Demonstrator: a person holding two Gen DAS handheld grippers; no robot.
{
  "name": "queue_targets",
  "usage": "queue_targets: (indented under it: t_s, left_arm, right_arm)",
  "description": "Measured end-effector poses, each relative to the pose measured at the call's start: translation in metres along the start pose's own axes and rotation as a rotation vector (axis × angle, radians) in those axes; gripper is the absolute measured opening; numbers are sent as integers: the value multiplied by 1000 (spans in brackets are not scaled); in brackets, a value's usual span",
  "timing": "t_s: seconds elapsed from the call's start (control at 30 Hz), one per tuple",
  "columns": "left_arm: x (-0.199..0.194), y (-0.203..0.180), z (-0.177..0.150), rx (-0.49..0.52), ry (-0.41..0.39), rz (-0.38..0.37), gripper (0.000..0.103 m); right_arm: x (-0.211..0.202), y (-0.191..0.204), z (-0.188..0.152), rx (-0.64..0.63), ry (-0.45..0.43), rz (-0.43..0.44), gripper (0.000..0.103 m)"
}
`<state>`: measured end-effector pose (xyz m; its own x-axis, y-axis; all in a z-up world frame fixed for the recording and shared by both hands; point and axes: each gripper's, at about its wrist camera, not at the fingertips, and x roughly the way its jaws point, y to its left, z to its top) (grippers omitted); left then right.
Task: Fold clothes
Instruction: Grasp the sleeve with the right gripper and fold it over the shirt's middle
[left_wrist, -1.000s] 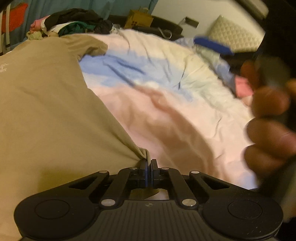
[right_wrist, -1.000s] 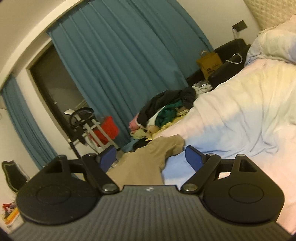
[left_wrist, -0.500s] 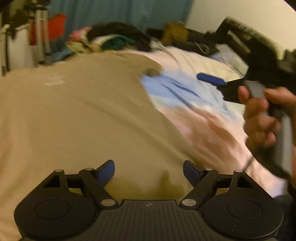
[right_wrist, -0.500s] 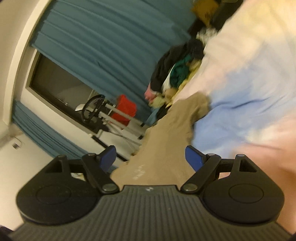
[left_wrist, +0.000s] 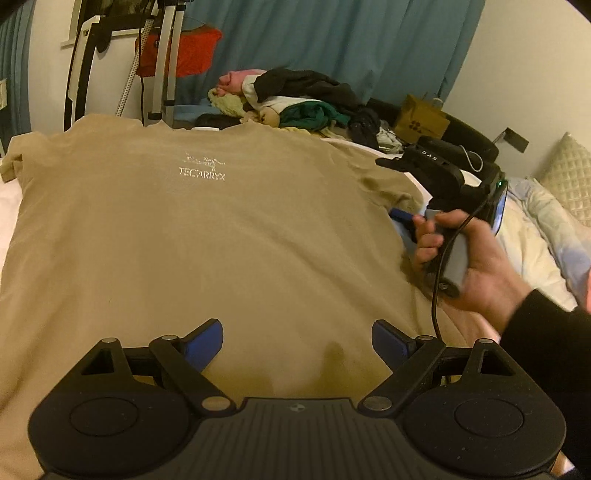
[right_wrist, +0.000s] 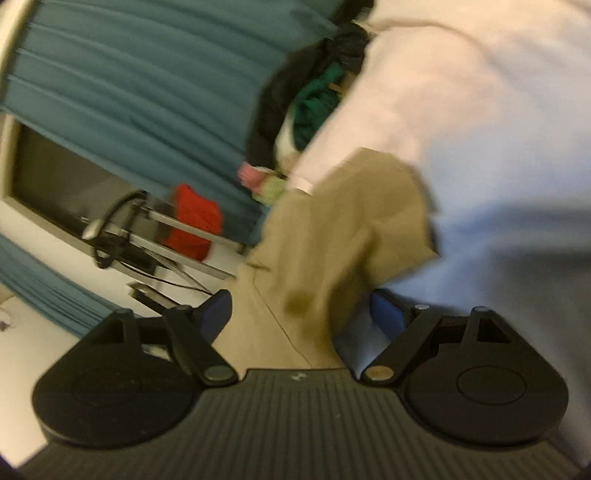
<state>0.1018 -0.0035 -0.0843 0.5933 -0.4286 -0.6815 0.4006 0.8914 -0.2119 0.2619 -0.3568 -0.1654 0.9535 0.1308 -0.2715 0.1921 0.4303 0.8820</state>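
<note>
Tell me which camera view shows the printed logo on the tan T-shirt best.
The left wrist view. The tan T-shirt lies spread flat there, and its white printed logo sits sharp on the chest. The right wrist view is motion-blurred and catches only a sleeve and side of the shirt, with no logo in sight.

Both tongs, left (left_wrist: 297, 341) and right (right_wrist: 301, 310), gape wide.

I can read white letters "TECARRYX" on the tan shirt (left_wrist: 207, 229). Right of the shirt, a black gadget (left_wrist: 430, 162) says "DAS".
</note>
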Motion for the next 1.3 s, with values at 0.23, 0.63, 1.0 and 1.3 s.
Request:
queue_targets:
  t_s: [0.23,0.63,1.0,1.3]
  left_arm:
    - [29,21,24,-90,-3,-37,89]
    - [3,58,45,-126,-86,51,90]
    - [-71,122,56,-211,-177,127,94]
    - [-101,194,47,-294,-235,295,94]
  right_arm:
    - [39,-5,16,48,-95,99,84]
    - [48,130,-3,-446,-163,-195,11]
    - [71,265,-100,-975,-213,-377,11]
    - [169,288,-269,-1333,-43,-388,11]
